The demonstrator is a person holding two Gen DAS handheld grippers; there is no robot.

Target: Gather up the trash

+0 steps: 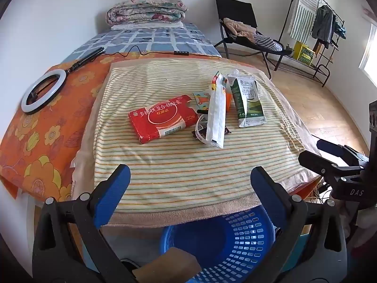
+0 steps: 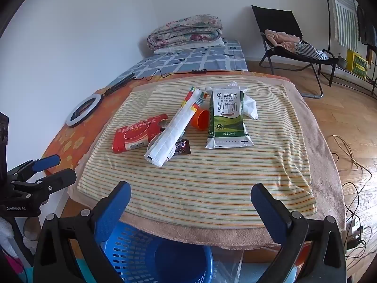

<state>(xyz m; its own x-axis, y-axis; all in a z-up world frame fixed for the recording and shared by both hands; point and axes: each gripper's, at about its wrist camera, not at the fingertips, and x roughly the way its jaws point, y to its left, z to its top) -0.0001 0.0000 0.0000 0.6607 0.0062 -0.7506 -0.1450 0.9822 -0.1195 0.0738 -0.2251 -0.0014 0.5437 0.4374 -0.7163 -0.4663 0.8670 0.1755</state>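
Trash lies on a striped towel (image 1: 179,165) (image 2: 212,176): a red box (image 1: 162,118) (image 2: 139,133), a long white packet (image 1: 216,115) (image 2: 174,127), a green milk carton (image 1: 247,99) (image 2: 226,118), an orange cup (image 2: 200,119), a dark candy wrapper (image 2: 182,146) and a crumpled tissue (image 2: 250,106). A blue basket (image 1: 223,243) (image 2: 153,257) stands below the table's near edge. My left gripper (image 1: 190,181) and right gripper (image 2: 190,198) are both open and empty, above the basket, short of the trash.
A ring light (image 1: 43,90) (image 2: 83,109) lies at the table's left on an orange flowered cloth. A bed with a folded quilt (image 1: 146,9) is behind. A black chair (image 1: 240,30) and clothes rack (image 1: 313,30) stand right. Cables (image 2: 353,188) lie on the floor.
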